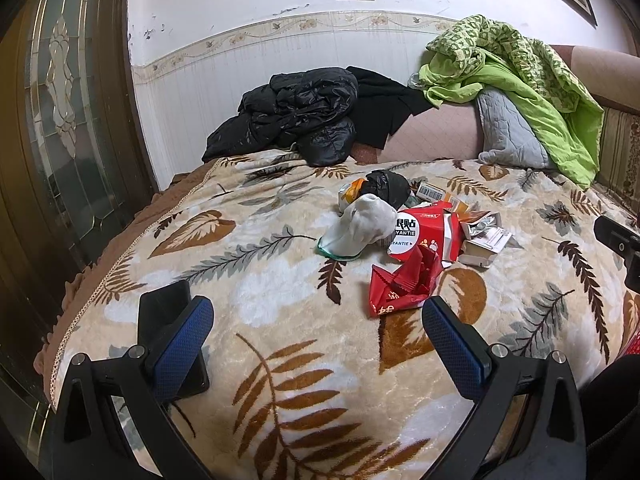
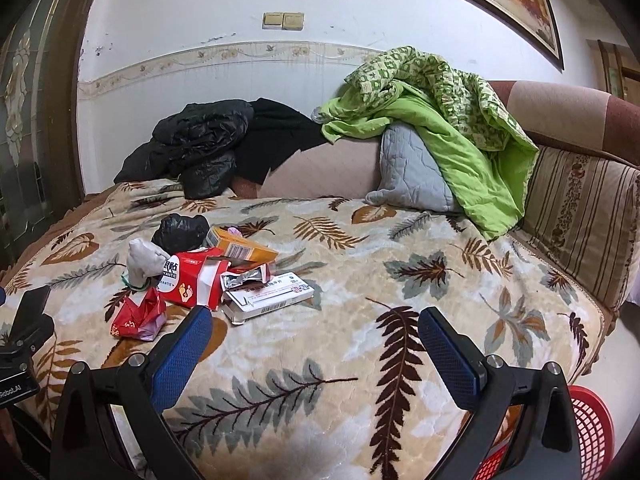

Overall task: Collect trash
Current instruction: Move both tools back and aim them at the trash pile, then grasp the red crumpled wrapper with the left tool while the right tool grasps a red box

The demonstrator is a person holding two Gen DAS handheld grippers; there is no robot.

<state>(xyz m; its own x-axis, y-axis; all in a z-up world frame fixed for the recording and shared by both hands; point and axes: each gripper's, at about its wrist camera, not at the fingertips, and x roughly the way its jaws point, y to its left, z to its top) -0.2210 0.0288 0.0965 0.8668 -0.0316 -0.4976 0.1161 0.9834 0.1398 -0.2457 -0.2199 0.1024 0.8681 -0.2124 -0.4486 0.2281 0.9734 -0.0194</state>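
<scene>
At centre frame on the bed (image 2: pixel 400 240), the trash pile (image 2: pixel 208 276) lies uncollected, my left gripper (image 1: pixel 318 316) and right gripper (image 2: pixel 316 326) both stand wide and empty, and the red basket (image 2: pixel 592 428) at lower right shows no contents.
</scene>
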